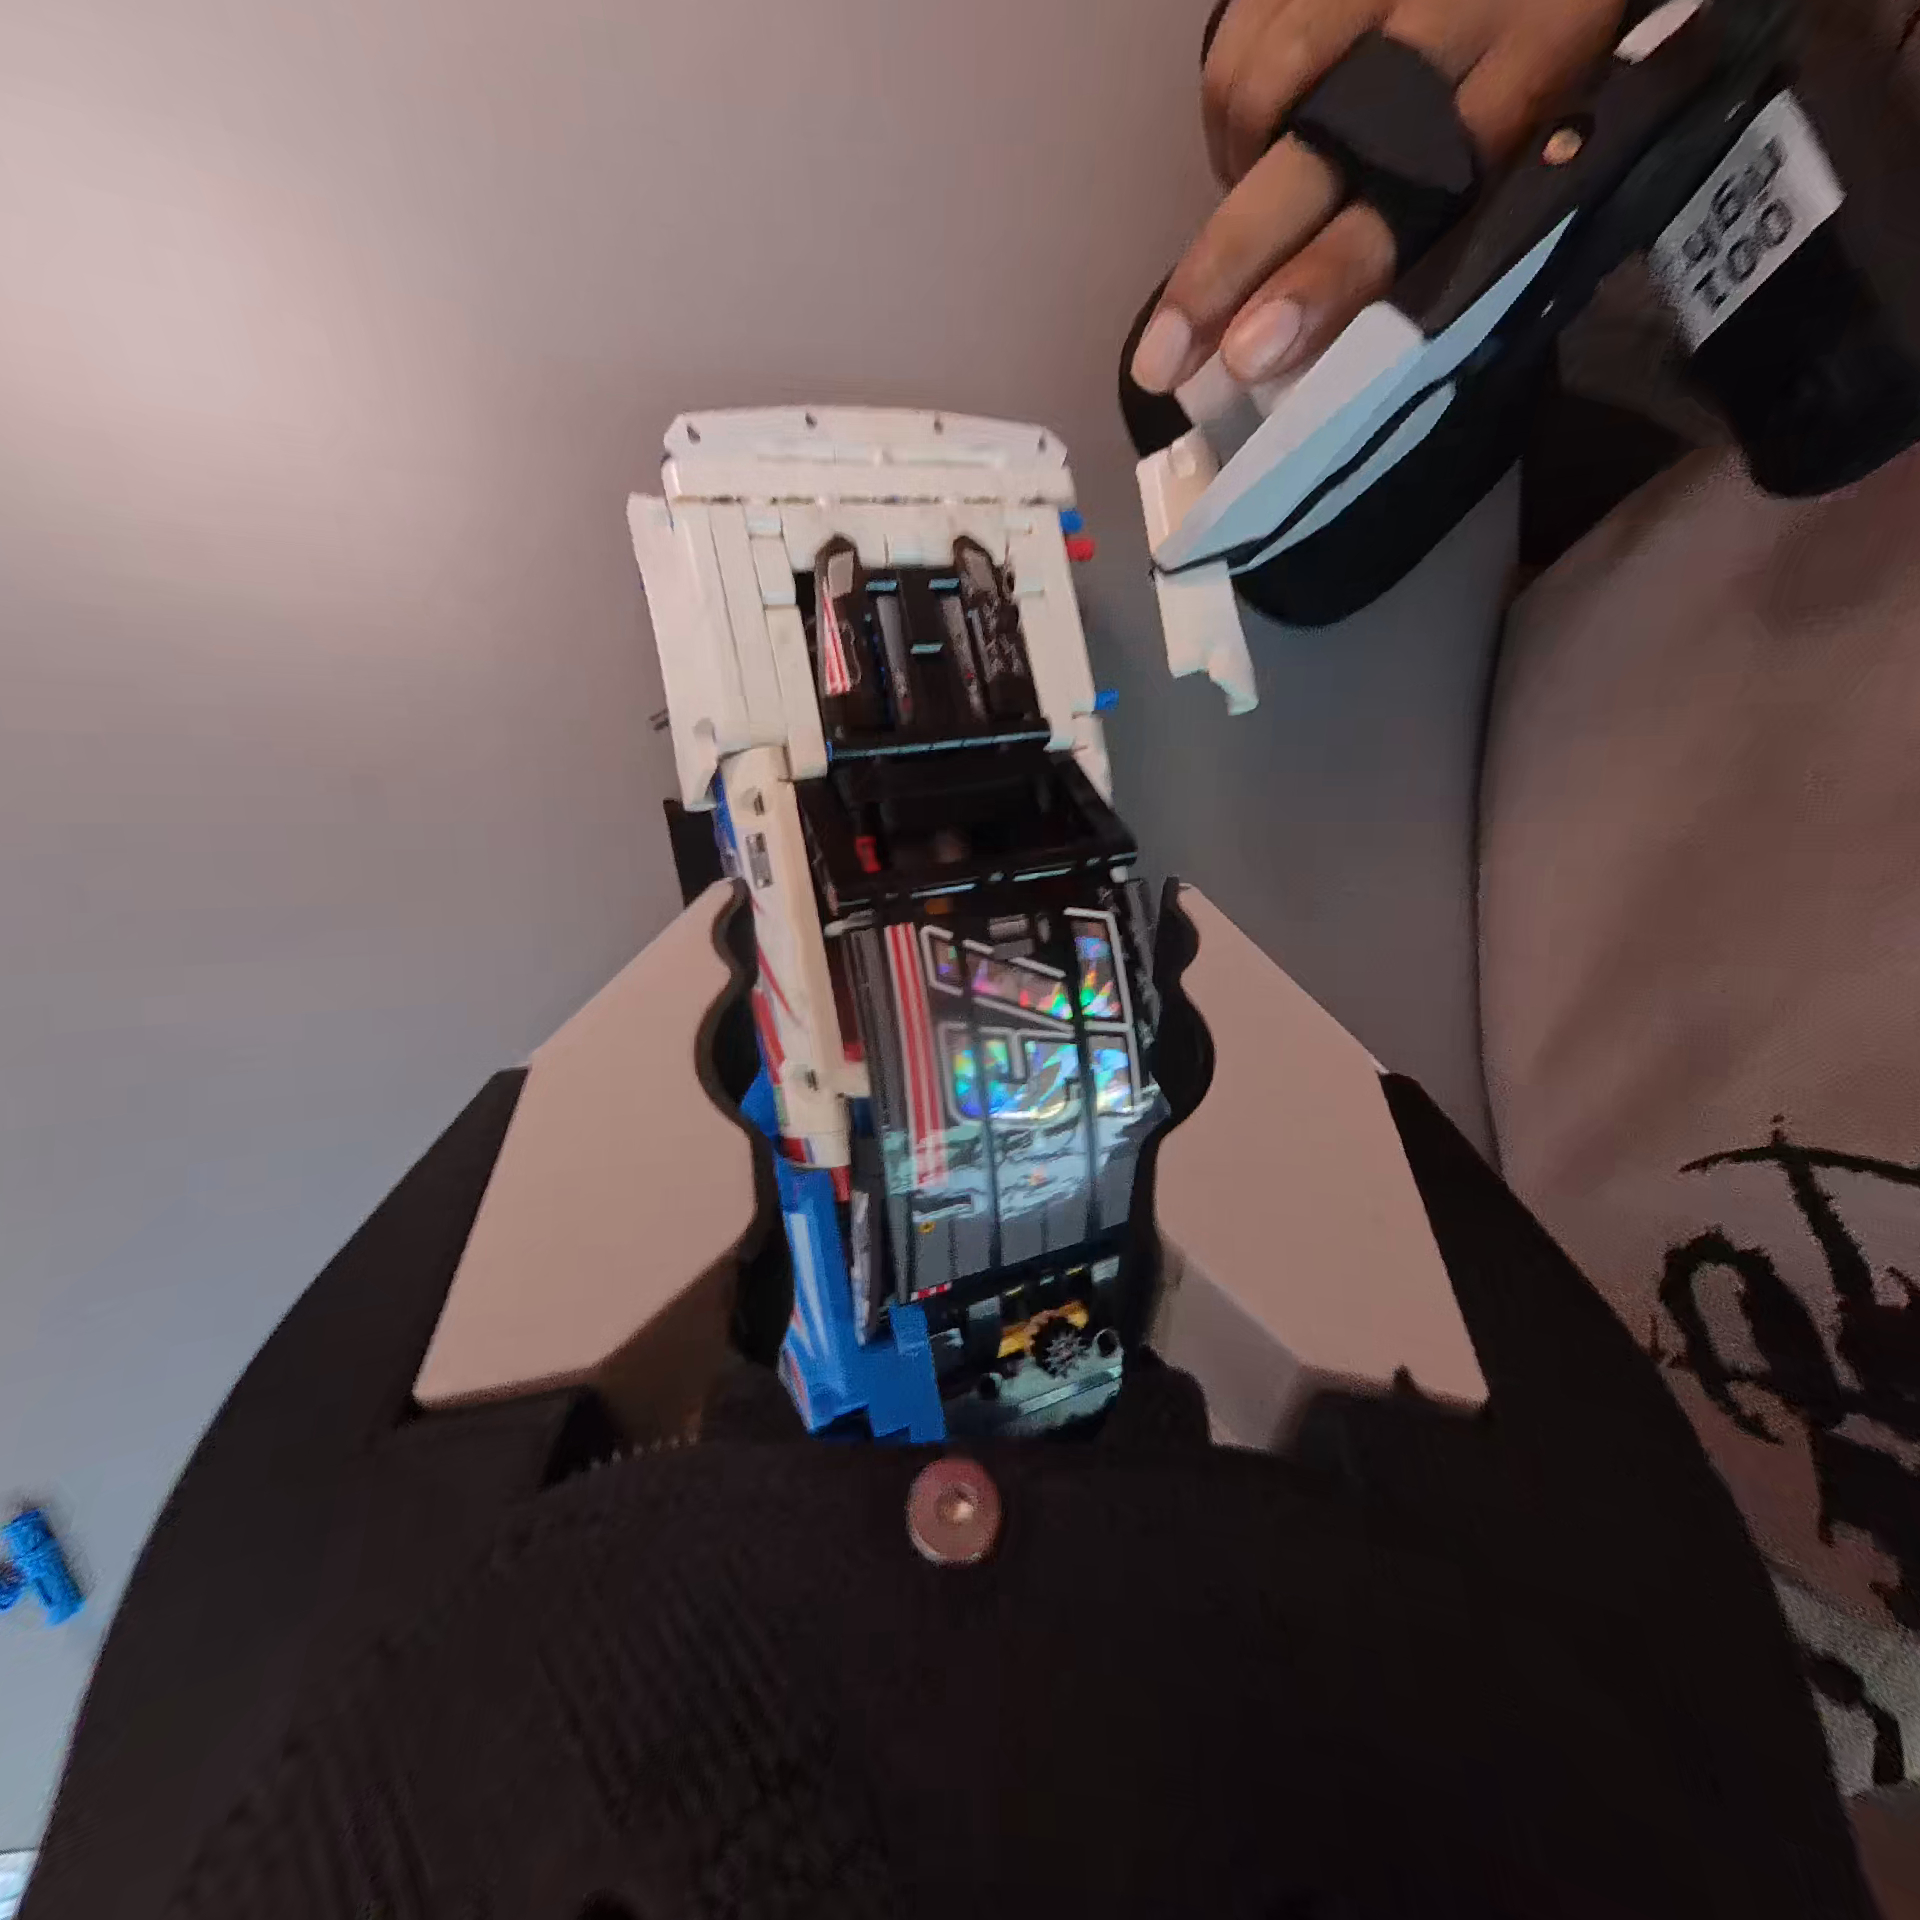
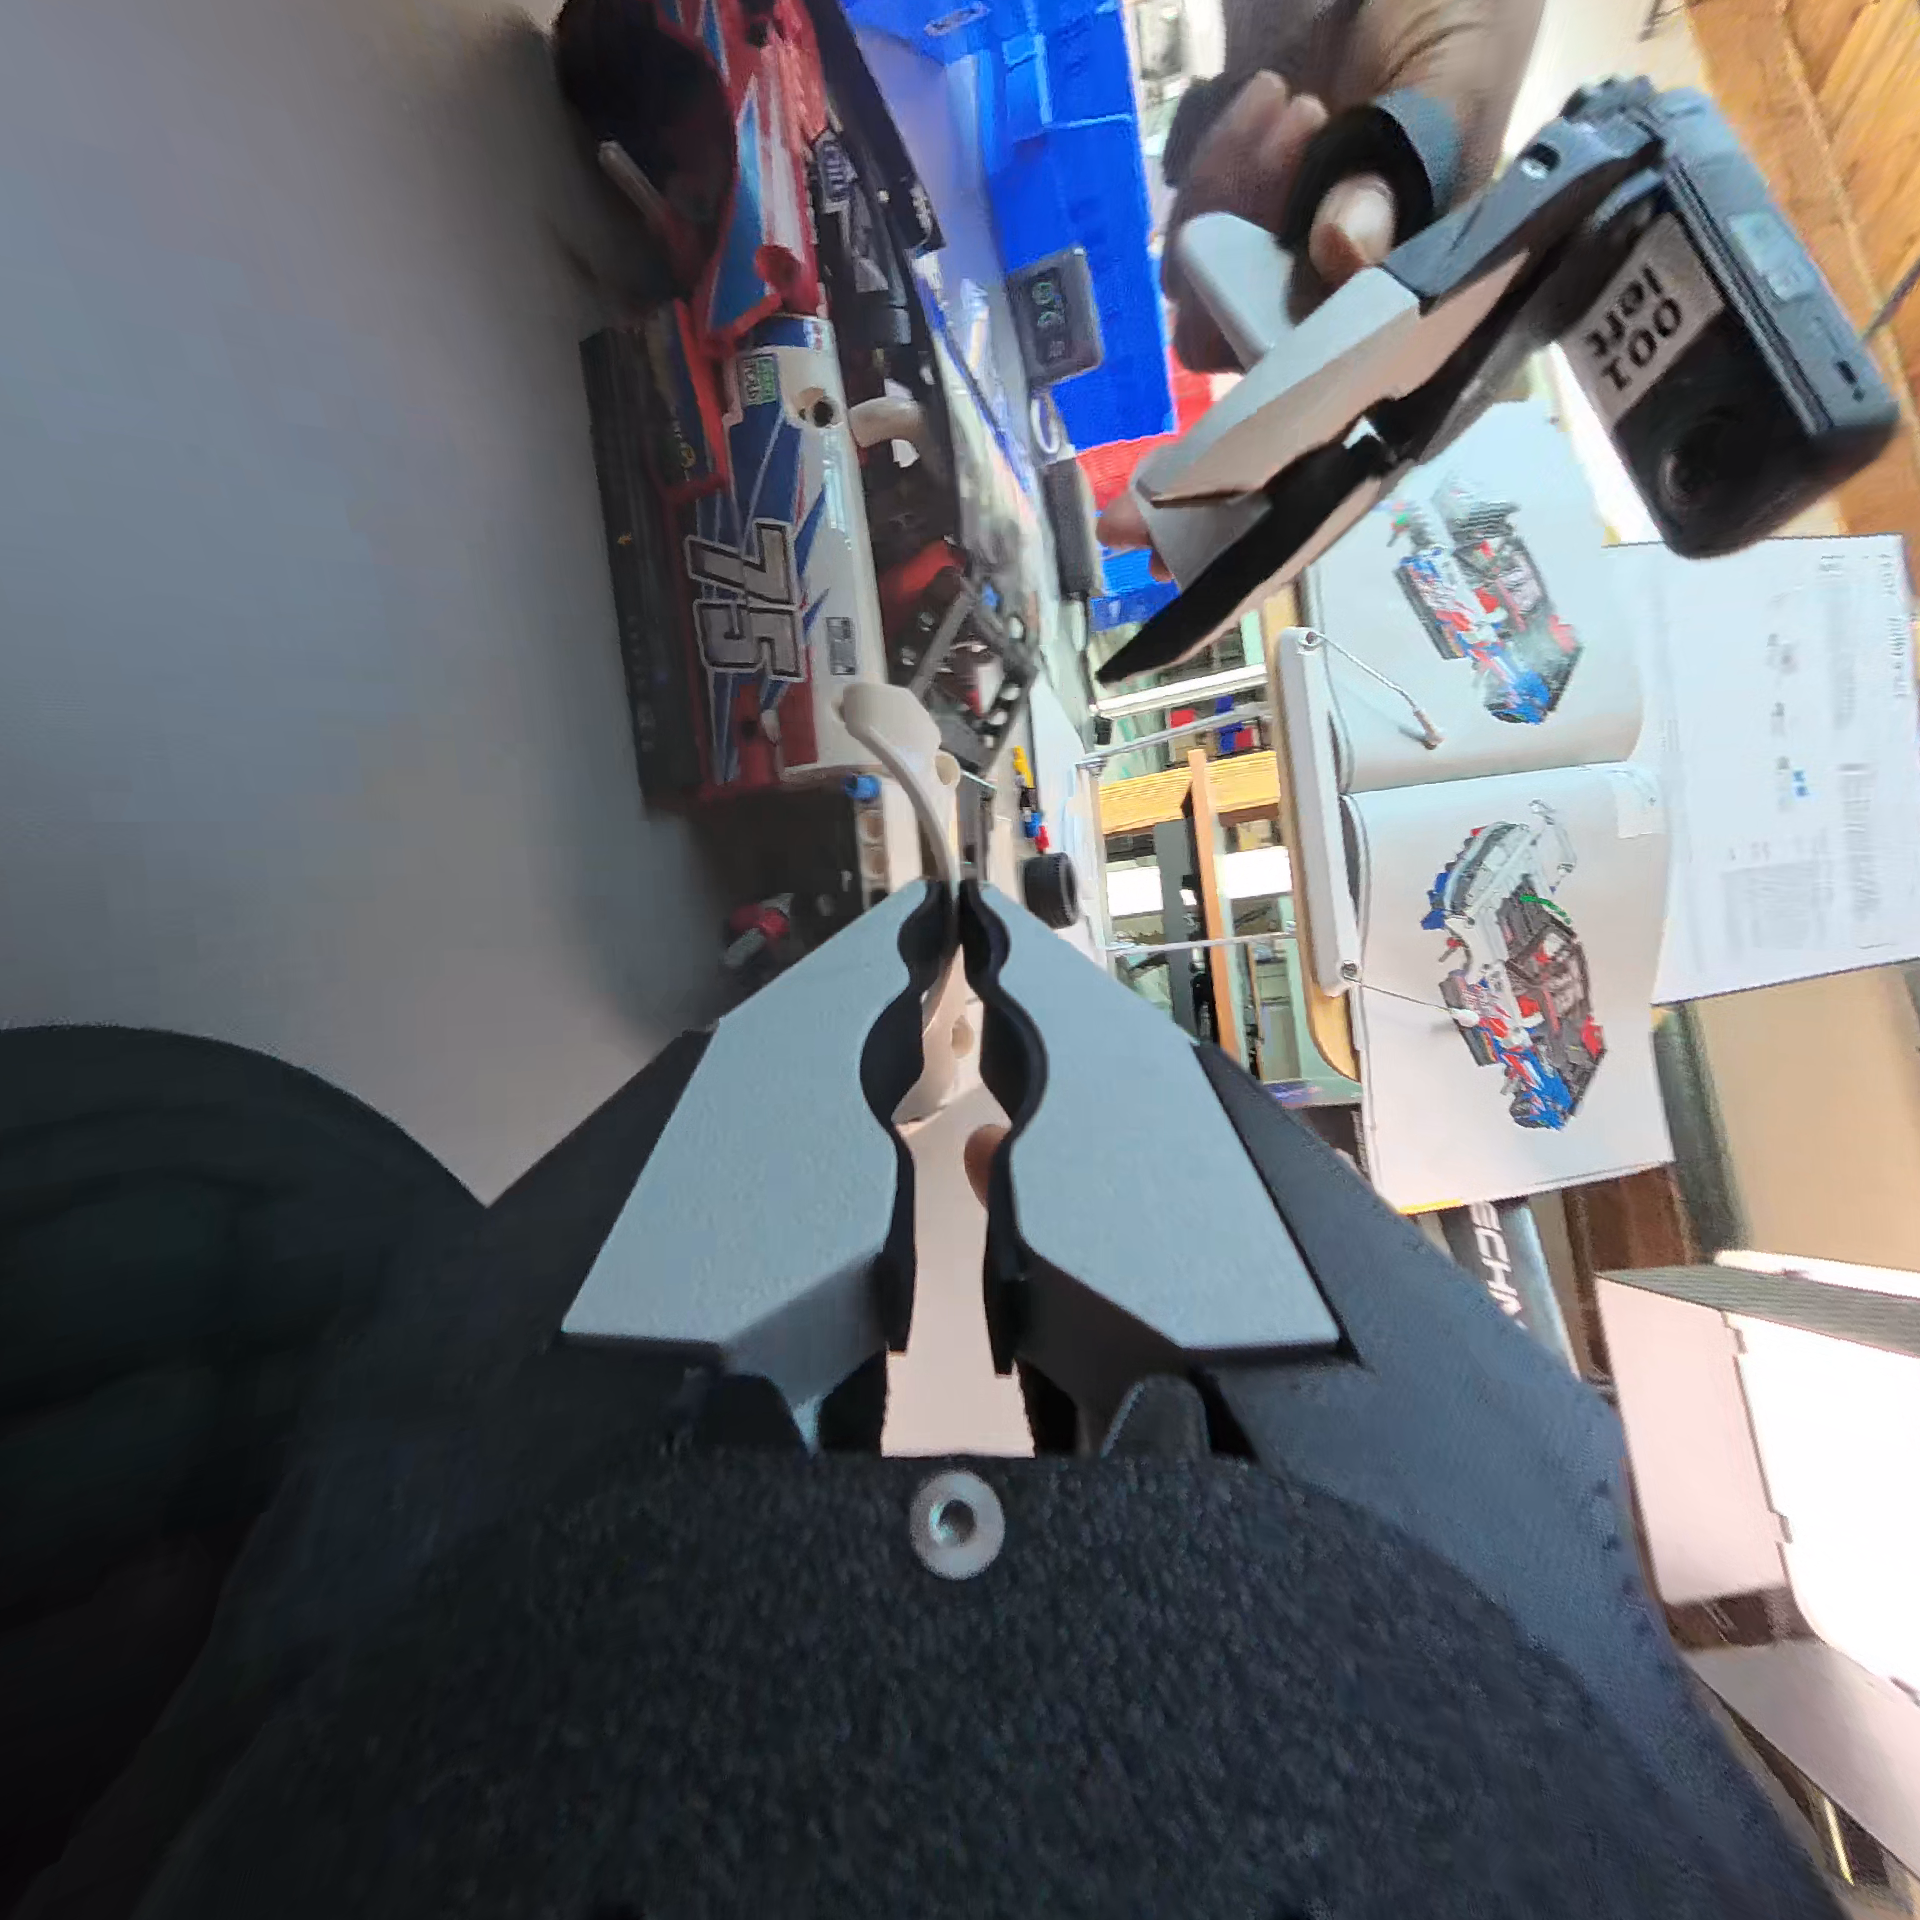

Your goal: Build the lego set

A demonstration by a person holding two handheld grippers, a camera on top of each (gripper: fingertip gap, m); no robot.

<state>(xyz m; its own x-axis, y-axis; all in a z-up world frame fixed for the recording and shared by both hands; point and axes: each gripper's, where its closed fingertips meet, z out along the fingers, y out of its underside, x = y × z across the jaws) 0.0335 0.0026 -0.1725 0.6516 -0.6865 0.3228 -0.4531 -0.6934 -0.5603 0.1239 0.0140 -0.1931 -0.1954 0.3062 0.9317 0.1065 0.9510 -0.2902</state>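
left claw [image 1: 961, 1039]: clenched round rear half of lego car [image 1: 935, 831], held up off table [image 1: 312, 520].
right claw [image 2: 958, 899]: gripping white curved panel [image 2: 914, 769].
car axis: along left claw, white nose pointing away.
panel vs car: just beside nose, car's right flank, w/ small gap [image 1: 1195, 582].
nearer: right claw.
likely next: press panel sideways onto blue/red pins [image 1: 1081, 540].

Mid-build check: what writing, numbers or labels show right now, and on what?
I don't copy out writing; these things bear it:
Lego car: shiny roof sticker, side stickers.
Left gripper: side label.
Right gripper, holding a white piece: side label.
Instruction booklet: print too small.
Loose sheet: blurred.
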